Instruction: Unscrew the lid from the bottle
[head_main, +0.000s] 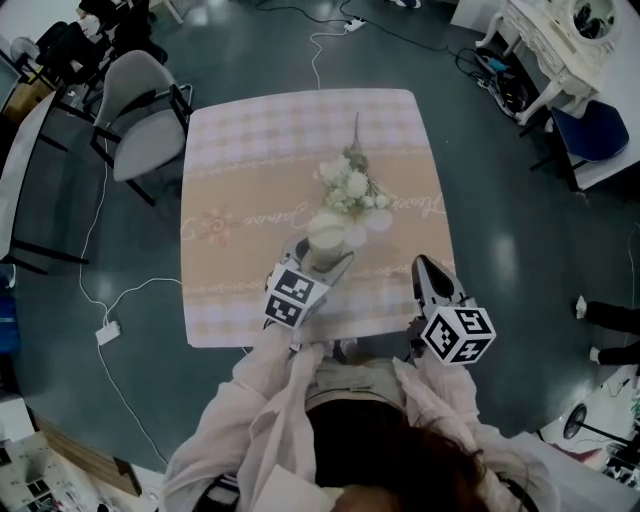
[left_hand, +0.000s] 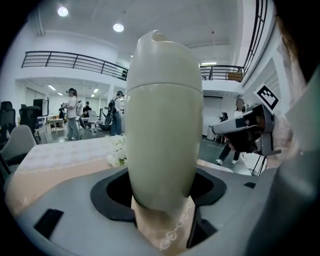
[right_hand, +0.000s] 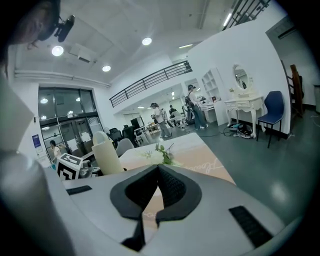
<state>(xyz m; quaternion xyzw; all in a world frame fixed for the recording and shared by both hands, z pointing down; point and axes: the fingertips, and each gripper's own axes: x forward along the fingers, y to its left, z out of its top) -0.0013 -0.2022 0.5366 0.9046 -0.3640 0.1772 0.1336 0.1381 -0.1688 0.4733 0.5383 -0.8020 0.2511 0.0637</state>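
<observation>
Head view: my left gripper (head_main: 320, 260) is clamped round the cream bottle (head_main: 326, 233), its lid (left_hand: 159, 60) on, near the table's (head_main: 230, 180) front edge and just beside the white flowers (head_main: 350, 188). My right gripper (head_main: 424, 268) is clenched empty over the front right edge, apart from the bottle. Bare cloth lies to the left.
</observation>
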